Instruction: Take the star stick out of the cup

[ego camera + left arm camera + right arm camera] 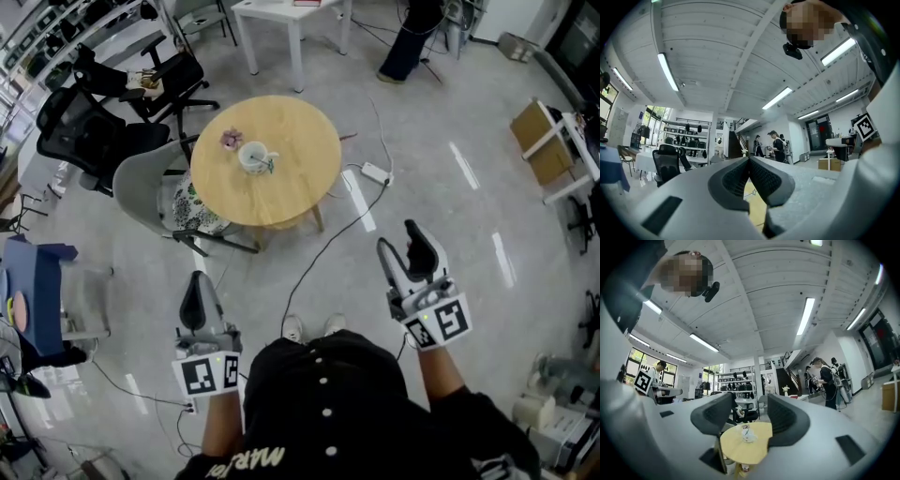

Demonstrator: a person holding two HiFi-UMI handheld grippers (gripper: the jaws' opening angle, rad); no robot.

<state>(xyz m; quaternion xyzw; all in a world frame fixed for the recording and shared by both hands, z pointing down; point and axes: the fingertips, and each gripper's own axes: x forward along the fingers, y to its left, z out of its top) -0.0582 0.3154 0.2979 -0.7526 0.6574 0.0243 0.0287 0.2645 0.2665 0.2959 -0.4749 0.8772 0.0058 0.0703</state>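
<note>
Now | left tool [194, 283] pressed together | right tool [403, 240] spread, empty | star stick [269, 164] in cup [250, 157] indistinct

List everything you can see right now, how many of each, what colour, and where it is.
round table: one, light wood, ahead of the person
cup: one, white, on the table, left of centre
star stick: one, dark, in the cup, leaning right
small object: one, pinkish, on the table beside the cup; too small to identify
shell chair: one, grey, left of the table
office chairs: two, black, upper left
power strip: one, white, on the floor right of the table
cardboard box: one, brown, far right
left claw: one, grey and black, shut, empty
right claw: one, grey and black, open, empty
</note>
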